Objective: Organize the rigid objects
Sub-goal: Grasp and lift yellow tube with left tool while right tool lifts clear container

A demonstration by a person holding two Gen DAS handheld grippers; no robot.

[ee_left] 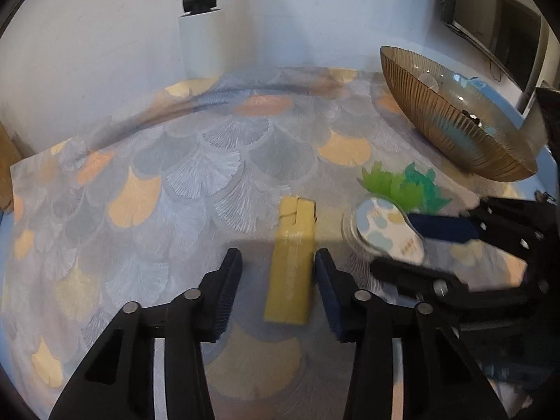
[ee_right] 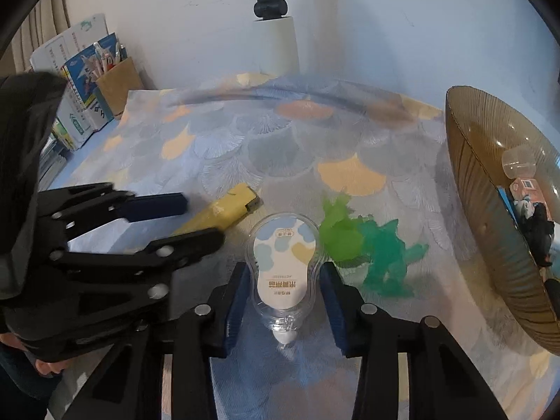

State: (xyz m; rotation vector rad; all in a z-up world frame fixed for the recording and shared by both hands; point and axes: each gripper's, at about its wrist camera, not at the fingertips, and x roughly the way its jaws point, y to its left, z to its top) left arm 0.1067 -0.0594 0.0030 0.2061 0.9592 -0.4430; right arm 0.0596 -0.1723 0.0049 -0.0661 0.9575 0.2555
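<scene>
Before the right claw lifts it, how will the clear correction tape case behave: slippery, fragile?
The correction tape case looks like smooth clear plastic, so it may slip. Its narrowed waist sits between the right claw pads, which probably helps. It seems stiff and light, lying flat, unlikely to roll.

1. The lighter is lying on the desk, left of the correction tape.
2. Two toy figures are lying just right of the correction tape.
3. The bowl is sitting further right, holding small items.
</scene>
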